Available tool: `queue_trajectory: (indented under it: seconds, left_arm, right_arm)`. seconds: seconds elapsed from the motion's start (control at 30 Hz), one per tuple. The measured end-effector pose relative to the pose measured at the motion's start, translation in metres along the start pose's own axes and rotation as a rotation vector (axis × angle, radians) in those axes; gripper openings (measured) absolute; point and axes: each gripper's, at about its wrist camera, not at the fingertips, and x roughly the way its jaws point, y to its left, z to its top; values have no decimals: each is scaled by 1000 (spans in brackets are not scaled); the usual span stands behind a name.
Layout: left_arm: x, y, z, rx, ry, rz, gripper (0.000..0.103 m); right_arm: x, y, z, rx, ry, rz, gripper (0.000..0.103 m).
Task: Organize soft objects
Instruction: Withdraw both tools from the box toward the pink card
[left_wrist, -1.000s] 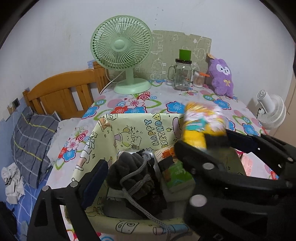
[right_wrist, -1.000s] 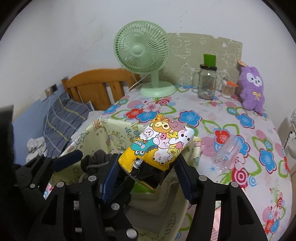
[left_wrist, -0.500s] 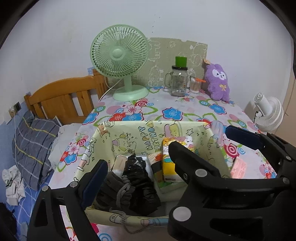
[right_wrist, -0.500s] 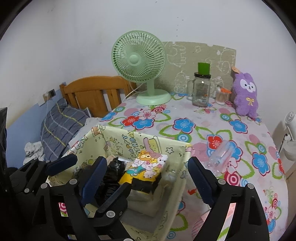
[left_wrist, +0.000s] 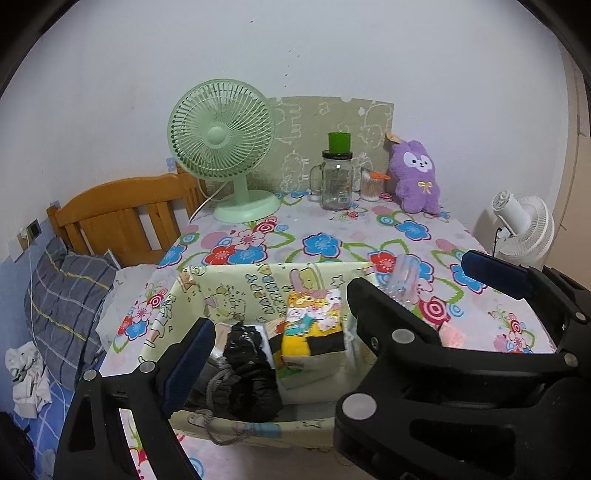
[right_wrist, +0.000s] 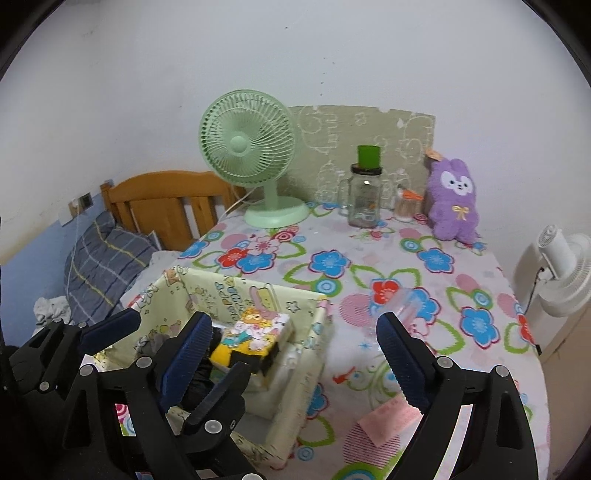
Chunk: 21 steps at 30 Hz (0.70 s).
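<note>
Nearest: right gripper (right_wrist: 293, 356) and left gripper (left_wrist: 321, 325), both w/ jaws spread wide and nothing between the pads; neither touches anything.

Just beyond: fabric storage box (left_wrist: 236, 280), pale yellow w/ cartoon print, standing on the floral tablecloth (right_wrist: 369, 258). Contents, left to right: dark grey knit item w/ cord (left_wrist: 218, 384), crumpled black soft item (left_wrist: 251, 369), then the yellow cartoon-print pouch (left_wrist: 314, 325), upright against the box's right side on some flat packets. The pouch is inside the box, free of both grippers.

Step in hand, as judged: pull clear of the box, pick the next soft thing. Do it well by lifting straight up so no finger snags the box rim or the trailing cord.

Mid-table: a clear plastic item (right_wrist: 404, 302) lying on its side.

Far edge: purple plush bunny (right_wrist: 454, 199), prob. the next candidate; beside it a glass jar w/ green cap (right_wrist: 364, 195) and a green desk fan (right_wrist: 251, 147).
</note>
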Motion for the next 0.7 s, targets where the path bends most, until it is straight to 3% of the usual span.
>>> queue_trajectory:
  seconds: [0.27,0.7]
  left_arm:
    - [-12,-22,2,25,-27,-12,94]
    - [-25,-59,-2,65,-62,-59,94]
  right_arm:
    - [-21,-14,-3,8,-26,-52,93]
    - [-51,-44,-12,18,-75,-142,103]
